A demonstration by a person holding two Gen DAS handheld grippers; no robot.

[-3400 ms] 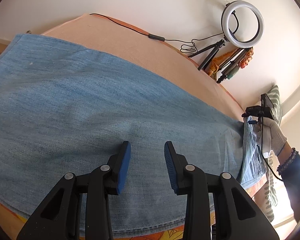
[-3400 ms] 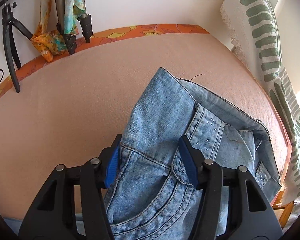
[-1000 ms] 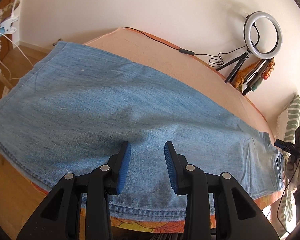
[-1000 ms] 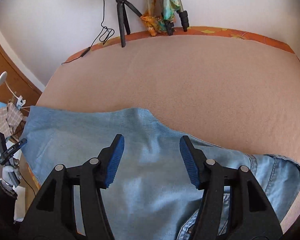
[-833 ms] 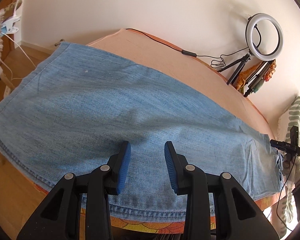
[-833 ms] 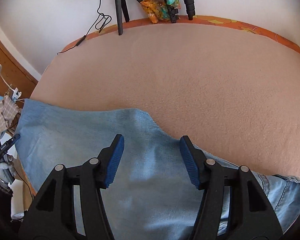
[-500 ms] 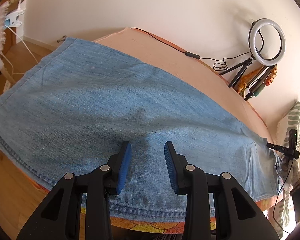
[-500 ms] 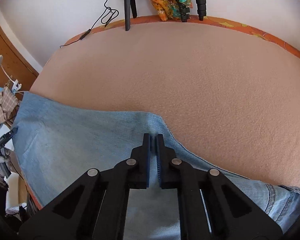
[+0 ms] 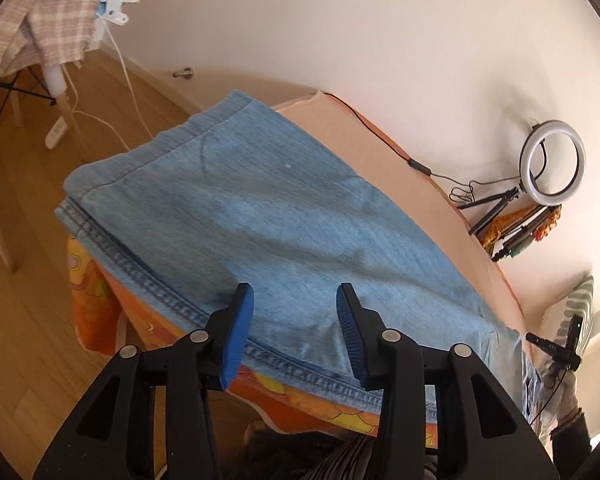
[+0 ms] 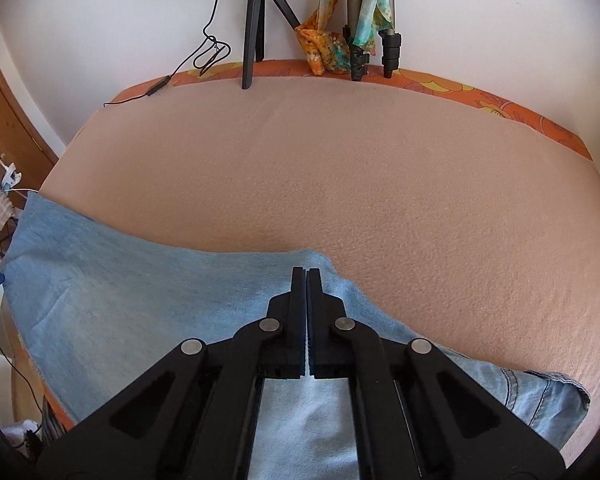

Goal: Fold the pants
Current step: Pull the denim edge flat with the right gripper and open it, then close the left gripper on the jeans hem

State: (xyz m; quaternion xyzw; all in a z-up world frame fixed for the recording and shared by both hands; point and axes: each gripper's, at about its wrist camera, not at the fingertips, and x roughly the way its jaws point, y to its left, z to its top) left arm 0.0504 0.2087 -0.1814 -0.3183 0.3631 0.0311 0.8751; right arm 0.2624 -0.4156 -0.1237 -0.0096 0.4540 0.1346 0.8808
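Denim pants [image 9: 284,216] unlabelled, left gripper [image 9: 296,320] opening, no writing legible

The jeans [image 9: 284,224] are never shown whole: in the left wrist view their waist end runs out of sight behind the left gripper's [image 9: 296,316] right finger near the bed's [image 9: 380,140] near right corner, and in the right wrist view the lower picture edge and the right gripper [image 10: 307,276] cover their middle. Whether that gripper's closed tips pinch denim or only rest on it cannot be told. The ring light [image 9: 552,162] is cut off by the top edge in the right wrist view. A gloved hand [image 9: 560,384] at the right rim is mostly cropped.
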